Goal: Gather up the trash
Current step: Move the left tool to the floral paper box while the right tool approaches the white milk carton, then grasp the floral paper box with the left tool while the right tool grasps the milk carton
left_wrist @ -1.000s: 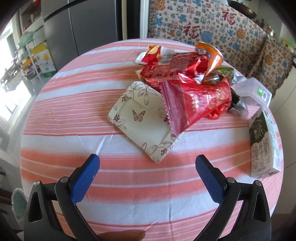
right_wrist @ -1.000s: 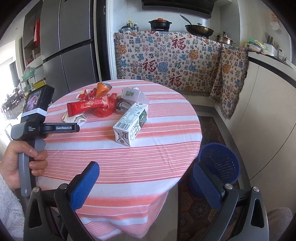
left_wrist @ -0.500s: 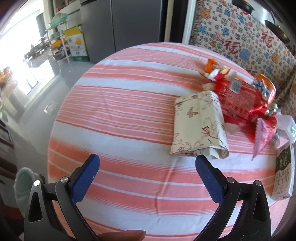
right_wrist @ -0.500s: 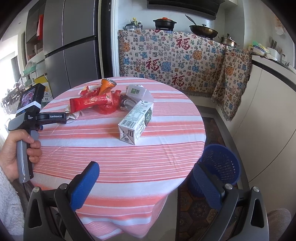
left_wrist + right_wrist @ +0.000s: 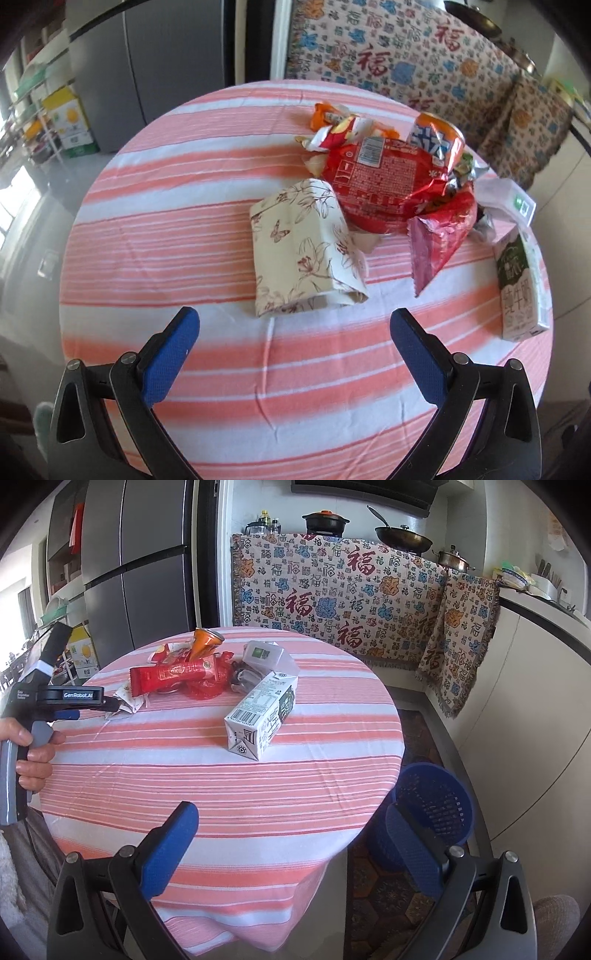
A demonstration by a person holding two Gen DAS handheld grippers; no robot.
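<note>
Now both grippers, left gripper (image 5: 294, 325) facing the floral wrapper (image 5: 303, 245), right gripper (image 5: 291, 825), hover fingers apart.

The left gripper (image 5: 294, 325) is hovering with its jaws spread wide over the striped table (image 5: 177, 236), empty. Just ahead, a floral paper packet (image 5: 303, 247) is lying flat, its far edge touching a red snack bag (image 5: 376, 184). A pink wrapper (image 5: 436, 240) is spilling from the pile, and a milk carton (image 5: 519, 284) is lying near the table's right edge.
</note>
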